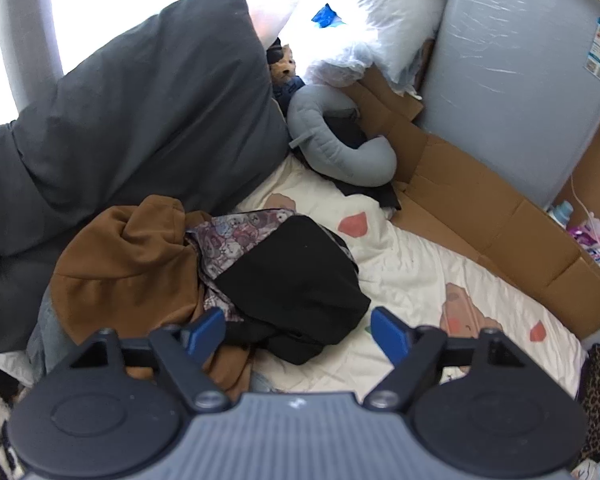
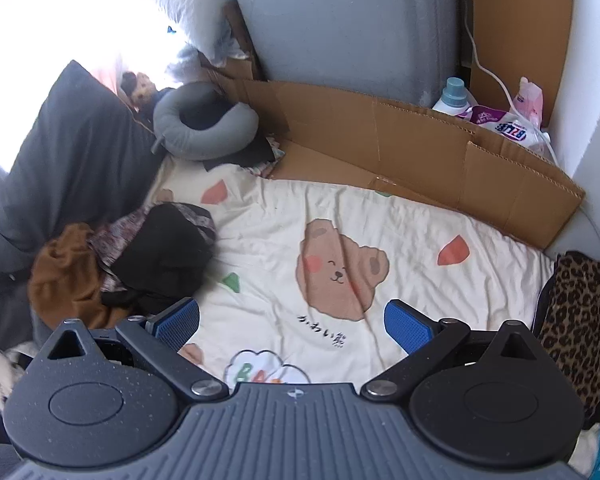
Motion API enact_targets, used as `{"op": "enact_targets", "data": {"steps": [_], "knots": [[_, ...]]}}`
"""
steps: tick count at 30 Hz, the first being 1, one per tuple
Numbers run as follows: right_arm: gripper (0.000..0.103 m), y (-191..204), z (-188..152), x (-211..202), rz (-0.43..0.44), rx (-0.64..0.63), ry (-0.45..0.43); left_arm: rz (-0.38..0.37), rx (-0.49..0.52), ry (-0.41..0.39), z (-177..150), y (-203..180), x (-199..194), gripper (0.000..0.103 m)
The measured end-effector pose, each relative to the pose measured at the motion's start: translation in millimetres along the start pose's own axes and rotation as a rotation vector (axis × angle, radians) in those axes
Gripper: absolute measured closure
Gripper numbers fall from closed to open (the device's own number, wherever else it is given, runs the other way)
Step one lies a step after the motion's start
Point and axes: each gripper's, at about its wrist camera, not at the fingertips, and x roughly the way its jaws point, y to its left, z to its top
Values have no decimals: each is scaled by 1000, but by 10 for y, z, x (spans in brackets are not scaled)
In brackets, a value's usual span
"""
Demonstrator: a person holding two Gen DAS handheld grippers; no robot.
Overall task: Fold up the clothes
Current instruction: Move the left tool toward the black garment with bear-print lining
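A heap of clothes (image 1: 236, 280) lies on the bed's cream sheet (image 1: 420, 280), against a grey pillow (image 1: 140, 120): a black garment (image 1: 296, 276) on top, a brown one (image 1: 128, 260) beside it. The left claw (image 1: 298, 334) hangs spread above the black garment, pinching nothing. The right claw (image 2: 292, 324) is spread over bare sheet.

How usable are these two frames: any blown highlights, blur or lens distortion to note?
Left wrist view: window light blown out at the upper left behind the dark grey pillow; fisheye bends the cardboard. Right wrist view: same glare at the upper left; the clothes pile is slightly soft, the bear print sharp.
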Motion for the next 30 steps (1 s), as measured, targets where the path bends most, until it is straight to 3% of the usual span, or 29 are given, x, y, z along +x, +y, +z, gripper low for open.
{"op": "enact_targets", "data": {"steps": [9,18,25,30], "knots": [[1,56,-54,335,44,-37,7,20,1,-10,-42,69,402,29],[1,149,-113,659,103,-75,3,31,-17,15,-283,121,888,29],[2,162,-198,950,89,-115,-16,28,-34,22,-489,142,1228,30],[11,94,-283,1180,87,-114,-10,25,-35,19,-589,172,1414,30]]}}
